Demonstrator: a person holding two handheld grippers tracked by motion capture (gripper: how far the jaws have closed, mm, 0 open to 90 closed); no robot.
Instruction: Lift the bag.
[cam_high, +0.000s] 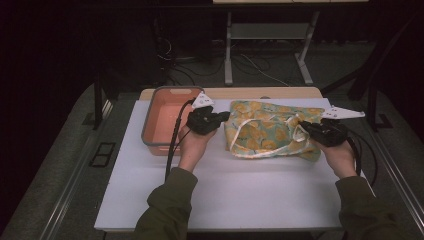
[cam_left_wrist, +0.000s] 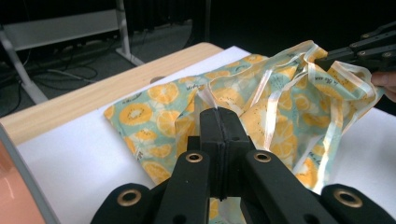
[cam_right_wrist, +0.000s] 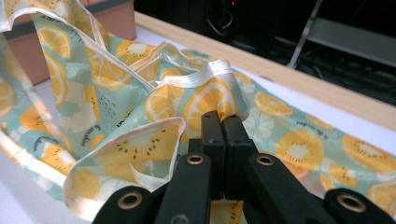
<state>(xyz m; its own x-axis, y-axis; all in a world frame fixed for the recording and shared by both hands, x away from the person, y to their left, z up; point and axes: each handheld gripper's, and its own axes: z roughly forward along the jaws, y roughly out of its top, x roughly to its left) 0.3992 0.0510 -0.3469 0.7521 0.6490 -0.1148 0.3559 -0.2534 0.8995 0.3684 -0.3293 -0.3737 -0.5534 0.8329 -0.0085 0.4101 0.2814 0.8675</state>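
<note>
Fingers (cam_left_wrist: 219, 140) of the left gripper (cam_high: 220, 118) and of the right gripper (cam_high: 304, 125) are clamped on the teal, orange-printed fabric apron (cam_high: 272, 131), held at centre-right of the white worktop (cam_high: 240, 190) beside a pink plastic tub (cam_high: 167, 117). Spreading appears underway; outward pulling is judged next.

Dark room, grey floor (cam_high: 60, 165), metal-legged bench (cam_high: 270, 35)

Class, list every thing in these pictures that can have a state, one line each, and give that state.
Left gripper: shut on the cloth.
Right gripper: shut on the cloth.
Fruit-print fabric cloth with cream trim: crumpled, pinched at both ends, partly lifted off the white table.
Pink plastic tub: upright, nothing visible inside.
</note>
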